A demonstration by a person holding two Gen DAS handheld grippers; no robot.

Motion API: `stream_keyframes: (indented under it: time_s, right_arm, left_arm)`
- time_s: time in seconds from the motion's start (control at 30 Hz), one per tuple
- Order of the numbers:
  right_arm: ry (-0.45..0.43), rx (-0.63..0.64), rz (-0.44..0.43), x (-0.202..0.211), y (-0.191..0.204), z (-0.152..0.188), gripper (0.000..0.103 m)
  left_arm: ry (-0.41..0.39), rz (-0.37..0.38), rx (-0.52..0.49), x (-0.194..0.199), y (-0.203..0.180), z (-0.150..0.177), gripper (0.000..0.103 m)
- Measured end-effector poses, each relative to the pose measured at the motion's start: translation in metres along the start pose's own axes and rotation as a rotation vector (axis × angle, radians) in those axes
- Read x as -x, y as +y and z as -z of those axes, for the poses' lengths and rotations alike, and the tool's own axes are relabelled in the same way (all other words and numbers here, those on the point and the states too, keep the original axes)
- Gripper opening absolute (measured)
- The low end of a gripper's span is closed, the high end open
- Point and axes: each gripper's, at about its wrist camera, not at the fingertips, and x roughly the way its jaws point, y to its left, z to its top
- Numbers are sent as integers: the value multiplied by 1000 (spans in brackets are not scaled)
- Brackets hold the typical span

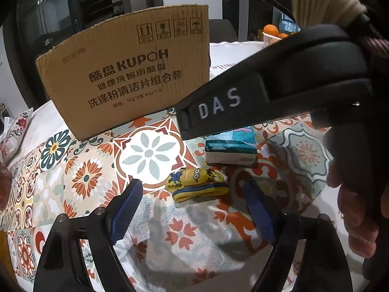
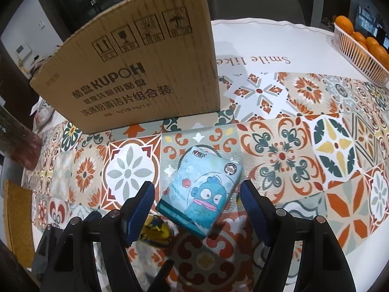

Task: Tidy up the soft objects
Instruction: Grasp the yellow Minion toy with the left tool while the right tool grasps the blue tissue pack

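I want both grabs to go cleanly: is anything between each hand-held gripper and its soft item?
Nothing visible. The tissue pack lies between the open right hand-held gripper; the minion toy lies clear ahead of the left hand-held gripper.

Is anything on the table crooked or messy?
A little. The tissue pack lies slanted across the tile pattern of the tablecloth, and the yellow cartoon toy is flopped on its side beside it. The cardboard box has a ragged top edge. Nothing is spilled.

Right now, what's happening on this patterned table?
A person holds a hand-held gripper in each hand. The left hand-held gripper hangs open over a small yellow cartoon pouch; the right hand-held gripper hangs open around a blue tissue pack. Neither is gripped yet. A cardboard box stands behind.
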Motion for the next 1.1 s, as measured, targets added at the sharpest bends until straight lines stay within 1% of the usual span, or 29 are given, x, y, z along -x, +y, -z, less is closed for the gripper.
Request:
stream_keyframes:
  time_s: [0.3,0.37,0.4,0.47,0.5,0.53,0.57,0.83,0.97,1.1]
  right_arm:
    - [39,-14,-2,-17,-3,-8,73]
    - [52,-12,6,-21,-2,-9,73]
    - [58,-8,17,-24,-2,-9,73]
    - [60,1,9,-26,-1,-8,73]
    - [58,7,10,-25,0,-8,72]
    - [55,12,10,-25,0,-8,70]
    - [51,16,4,-24,1,-8,68]
    - [20,-10,6,-5,-15,1,65]
    - [10,-7,6,5,-22,3,65]
    - [-5,4,10,13,-22,2,65]
  left_arm:
    - [21,-2,21,-15,2,-3,82]
    - [29,0,25,-19,2,-3,75]
    - [35,3,26,-23,4,-5,73]
    - [48,6,30,-25,3,-5,69]
    - [42,11,34,-25,3,-5,67]
    - [41,13,33,-25,2,-5,61]
    - [39,19,31,-24,1,-4,59]
    - [45,26,52,-19,2,-4,58]
    - [38,27,64,-17,9,-3,58]
    - [28,20,63,-10,7,-4,58]
